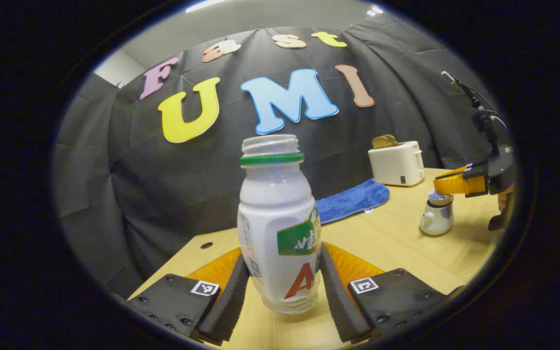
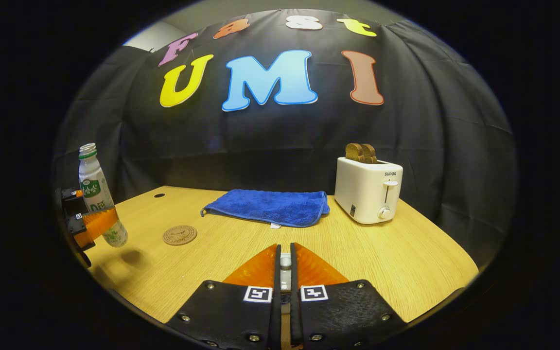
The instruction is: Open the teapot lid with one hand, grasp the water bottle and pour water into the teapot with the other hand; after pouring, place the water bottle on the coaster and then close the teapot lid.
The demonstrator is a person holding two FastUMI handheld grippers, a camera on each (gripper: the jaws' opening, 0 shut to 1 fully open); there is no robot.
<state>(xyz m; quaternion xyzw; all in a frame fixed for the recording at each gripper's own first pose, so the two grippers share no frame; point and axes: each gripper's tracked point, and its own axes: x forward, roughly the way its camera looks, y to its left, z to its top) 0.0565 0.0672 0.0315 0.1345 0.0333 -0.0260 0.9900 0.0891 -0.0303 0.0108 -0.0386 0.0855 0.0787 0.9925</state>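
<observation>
Bottle (image 1: pixel 280 223) sits pinched in the left gripper (image 1: pixel 282 287), clear of the table (image 2: pixel 241 257); right gripper (image 2: pixel 285 265) pinches the lid over the teapot (image 1: pixel 436 218). Carry it upright, tip slowly.

Overhead light is even and bright on my table (image 2: pixel 221 272); ceiling strip (image 1: pixel 207 5) glares at the top of my left gripper view. Soft shadow under the water bottle (image 2: pixel 96 194). Fisheye bends the edges hard. Focus sharp in both views, no motion blur.
</observation>
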